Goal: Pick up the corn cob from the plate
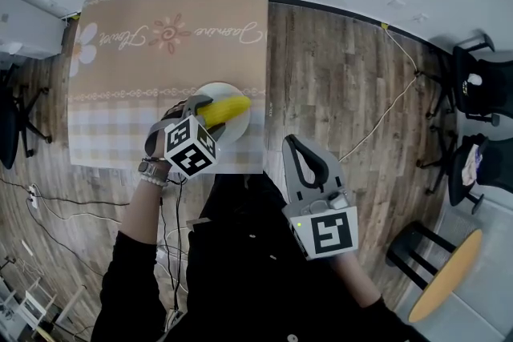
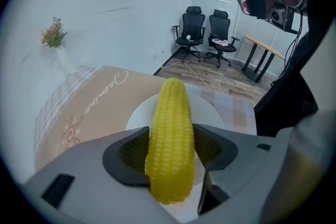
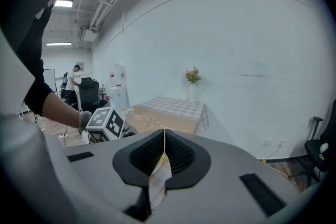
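A yellow corn cob [image 2: 170, 139] sits between the jaws of my left gripper [image 2: 171, 150], which is shut on it near its thick end. The cob's tip points out over the white plate [image 2: 210, 107] below. From the head view the cob [image 1: 224, 110] lies across the plate [image 1: 240, 128] at the near edge of the table, with my left gripper [image 1: 202, 114] on it. My right gripper [image 1: 303, 162] hangs off the table to the right, over the floor. Its jaws are shut with nothing between them [image 3: 163, 150].
The table carries a tan and checked cloth [image 1: 160, 36] with a flower print. Wood floor [image 1: 337, 84] lies to the right, with a cable [image 1: 385, 112] across it. Black office chairs [image 1: 481, 84] and a round stool [image 1: 445, 276] stand at the right.
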`<state>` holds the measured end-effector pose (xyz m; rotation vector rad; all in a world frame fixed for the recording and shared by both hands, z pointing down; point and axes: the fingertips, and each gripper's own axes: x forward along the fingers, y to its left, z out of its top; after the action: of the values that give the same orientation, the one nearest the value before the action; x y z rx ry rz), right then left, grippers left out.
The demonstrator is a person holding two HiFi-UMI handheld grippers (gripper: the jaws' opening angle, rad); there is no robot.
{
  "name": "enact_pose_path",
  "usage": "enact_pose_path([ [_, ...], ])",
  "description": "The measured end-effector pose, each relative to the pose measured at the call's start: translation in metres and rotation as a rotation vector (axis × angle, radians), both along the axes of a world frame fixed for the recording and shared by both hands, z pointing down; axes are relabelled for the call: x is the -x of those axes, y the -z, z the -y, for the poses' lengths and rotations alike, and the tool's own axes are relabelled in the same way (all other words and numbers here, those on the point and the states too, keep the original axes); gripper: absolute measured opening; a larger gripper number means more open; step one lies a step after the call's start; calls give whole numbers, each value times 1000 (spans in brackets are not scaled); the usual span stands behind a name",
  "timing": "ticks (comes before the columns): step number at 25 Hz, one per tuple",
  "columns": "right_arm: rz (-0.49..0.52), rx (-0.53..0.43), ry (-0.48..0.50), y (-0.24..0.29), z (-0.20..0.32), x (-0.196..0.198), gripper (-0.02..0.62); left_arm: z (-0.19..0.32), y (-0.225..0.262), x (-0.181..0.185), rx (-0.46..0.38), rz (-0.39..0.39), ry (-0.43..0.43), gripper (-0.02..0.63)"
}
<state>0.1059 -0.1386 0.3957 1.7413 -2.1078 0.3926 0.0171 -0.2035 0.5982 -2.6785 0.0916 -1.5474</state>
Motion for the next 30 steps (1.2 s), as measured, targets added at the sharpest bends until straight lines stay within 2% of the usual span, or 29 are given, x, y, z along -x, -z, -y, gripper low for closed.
enact_pose_path([
  [13, -8, -31, 49, 11, 4, 10, 43, -13, 25, 5, 62, -99, 195, 267],
  [30, -46, -152, 71, 46, 12, 12, 43, -18, 105, 26, 8, -253, 393, 267],
])
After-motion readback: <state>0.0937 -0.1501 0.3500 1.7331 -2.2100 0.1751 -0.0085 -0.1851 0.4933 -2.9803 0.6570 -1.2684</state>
